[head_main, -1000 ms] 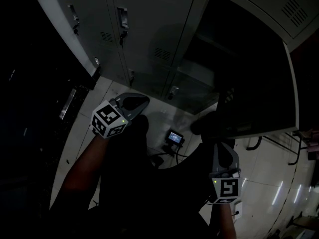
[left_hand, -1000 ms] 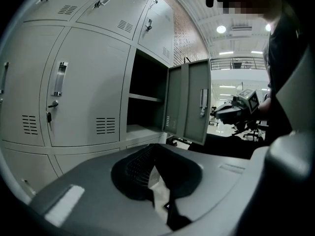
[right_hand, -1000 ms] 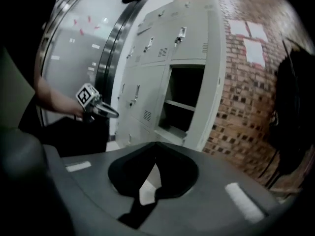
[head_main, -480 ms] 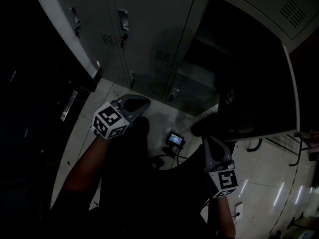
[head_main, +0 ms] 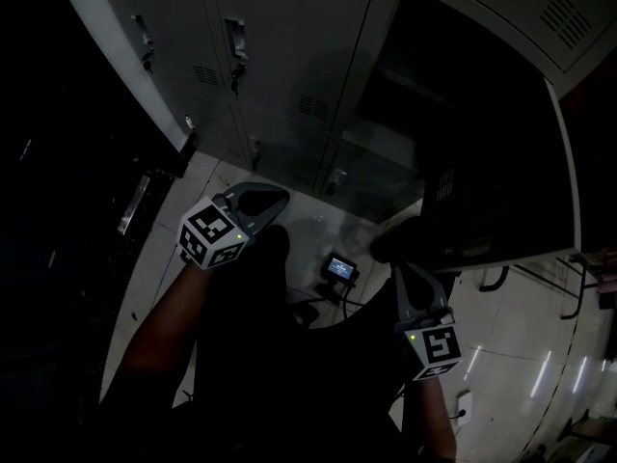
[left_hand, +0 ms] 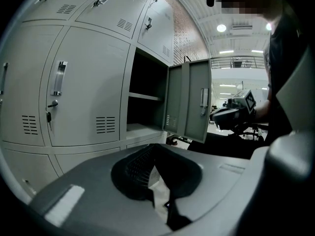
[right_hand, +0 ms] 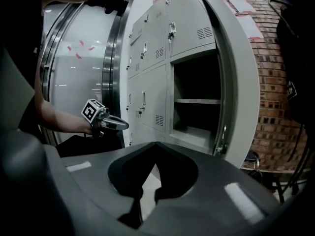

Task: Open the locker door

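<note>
The locker door (right_hand: 238, 82) stood swung wide out at the right side of its open compartment (right_hand: 194, 100). Its long axis was upright and its free edge pointed away from the locker front, toward the person. The right gripper (right_hand: 155, 145) hung just beside that edge, its fingers clenched together on nothing. The left gripper (left_hand: 153, 151) was well apart from the door, its fingers likewise clenched and empty, facing a closed neighbouring door (left_hand: 83, 87).
</note>
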{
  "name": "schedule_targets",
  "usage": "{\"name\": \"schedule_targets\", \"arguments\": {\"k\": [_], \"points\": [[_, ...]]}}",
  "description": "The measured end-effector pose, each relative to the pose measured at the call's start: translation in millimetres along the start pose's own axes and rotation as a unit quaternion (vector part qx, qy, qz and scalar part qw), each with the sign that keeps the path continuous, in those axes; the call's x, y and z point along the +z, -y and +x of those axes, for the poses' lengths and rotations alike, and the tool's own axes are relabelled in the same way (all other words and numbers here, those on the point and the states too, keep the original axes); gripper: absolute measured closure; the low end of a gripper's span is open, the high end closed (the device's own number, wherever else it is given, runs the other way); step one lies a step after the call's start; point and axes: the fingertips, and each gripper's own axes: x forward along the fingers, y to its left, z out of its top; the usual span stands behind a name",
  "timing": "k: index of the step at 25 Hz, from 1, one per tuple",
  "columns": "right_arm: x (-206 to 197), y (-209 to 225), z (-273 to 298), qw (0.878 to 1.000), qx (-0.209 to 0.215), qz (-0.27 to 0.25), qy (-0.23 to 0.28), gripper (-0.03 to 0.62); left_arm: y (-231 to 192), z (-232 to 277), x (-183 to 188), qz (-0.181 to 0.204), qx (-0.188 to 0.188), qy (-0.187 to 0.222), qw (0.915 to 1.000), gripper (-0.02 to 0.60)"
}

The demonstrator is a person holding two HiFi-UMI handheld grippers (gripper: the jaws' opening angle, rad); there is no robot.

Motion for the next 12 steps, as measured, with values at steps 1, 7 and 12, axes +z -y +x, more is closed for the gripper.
{"name": "schedule_targets", "arguments": {"k": [1,7,12], "points": [[-1.0,-0.1,0.0,1.000,0.000,0.000,-0.001,0.592,0.0,0.0,0.0,0.000,0.000,0.000,1.0000,0.569],[-5.4,-0.9,1.5,1.000,0.001,-0.003,-0.008,0.592,-0.6,-0.2,0.1,0.000,0.000,0.001,1.0000,0.569],[0.3,-2.9,2.9,1.000,0.002,-0.002,0.001,0.592,-0.2,-0.4,0.0,0.000,0.000,0.000,1.0000,0.569]]}}
